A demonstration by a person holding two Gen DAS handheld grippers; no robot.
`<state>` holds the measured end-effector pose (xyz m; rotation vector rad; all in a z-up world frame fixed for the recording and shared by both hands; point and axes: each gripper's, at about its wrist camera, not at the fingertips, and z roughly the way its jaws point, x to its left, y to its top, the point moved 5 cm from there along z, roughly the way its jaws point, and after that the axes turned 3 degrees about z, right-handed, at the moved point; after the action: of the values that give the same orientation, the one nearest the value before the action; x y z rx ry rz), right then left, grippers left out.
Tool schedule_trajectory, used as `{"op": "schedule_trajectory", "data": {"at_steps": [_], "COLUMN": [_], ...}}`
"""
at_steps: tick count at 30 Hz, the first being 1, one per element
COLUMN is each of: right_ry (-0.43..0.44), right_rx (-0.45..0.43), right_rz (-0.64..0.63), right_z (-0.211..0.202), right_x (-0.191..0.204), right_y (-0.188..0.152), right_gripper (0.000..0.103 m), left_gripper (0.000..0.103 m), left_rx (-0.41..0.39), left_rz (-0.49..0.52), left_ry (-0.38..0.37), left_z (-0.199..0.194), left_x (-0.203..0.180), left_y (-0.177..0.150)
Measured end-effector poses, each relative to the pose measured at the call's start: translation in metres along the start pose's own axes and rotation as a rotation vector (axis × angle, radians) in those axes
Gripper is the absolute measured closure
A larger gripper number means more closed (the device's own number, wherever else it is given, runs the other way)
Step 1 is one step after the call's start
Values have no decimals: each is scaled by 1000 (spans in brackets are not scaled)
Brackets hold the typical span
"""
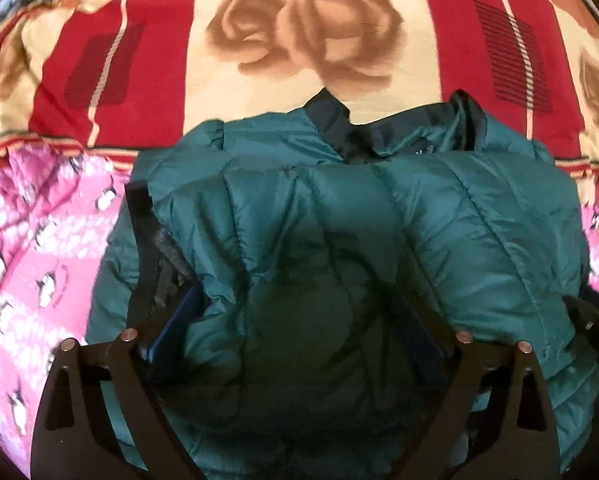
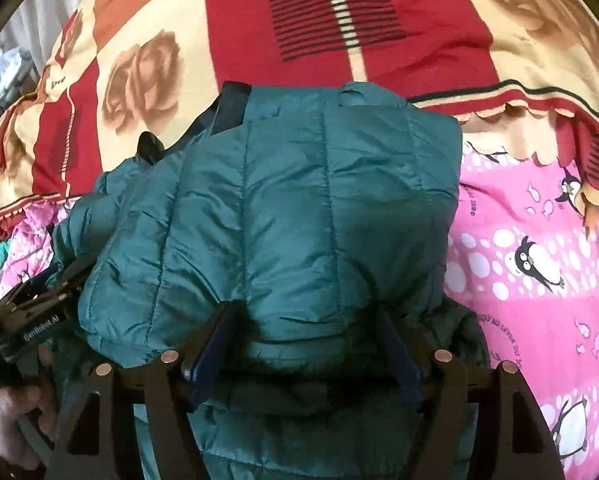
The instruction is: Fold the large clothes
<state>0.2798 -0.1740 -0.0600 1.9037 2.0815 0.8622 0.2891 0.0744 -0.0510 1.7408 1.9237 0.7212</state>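
Two grippers straddle our folded teal jacket (image 1: 379,220), which lies on the pink sheet (image 2: 539,280) at the blanket's (image 1: 299,40) edge; left gripper (image 1: 295,344) and right gripper (image 2: 303,344) gape wide, jacket bulging between unpressed pads.

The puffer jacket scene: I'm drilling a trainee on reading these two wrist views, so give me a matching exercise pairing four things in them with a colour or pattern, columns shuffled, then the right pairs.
Things:
1. puffer jacket
2. sheet with penguins
3. blanket with roses
4. inner pads on the right gripper's fingers

Colours or patterns:
A. pink with white dots
B. dark blue
C. teal green, quilted
D. red and cream blocks

Right pairs: 1-C, 2-A, 3-D, 4-B
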Motion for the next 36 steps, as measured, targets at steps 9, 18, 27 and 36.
{"op": "schedule_trajectory", "data": {"at_steps": [9, 18, 27, 36], "right_ry": [-20, -4, 37, -47], "right_rx": [-31, -58, -149, -190], "right_rz": [-21, -9, -27, -142], "right_z": [2, 2, -70, -163], "right_x": [2, 1, 2, -26], "right_y": [0, -4, 5, -83], "right_gripper": [28, 25, 28, 28], "left_gripper": [1, 1, 1, 1], "left_rx": [-5, -30, -27, -8], "left_rz": [-27, -15, -16, -66], "left_ry": [-14, 4, -59, 13], "left_z": [0, -4, -76, -135], "left_x": [1, -3, 56, 138], "left_y": [-2, -6, -6, -97]}}
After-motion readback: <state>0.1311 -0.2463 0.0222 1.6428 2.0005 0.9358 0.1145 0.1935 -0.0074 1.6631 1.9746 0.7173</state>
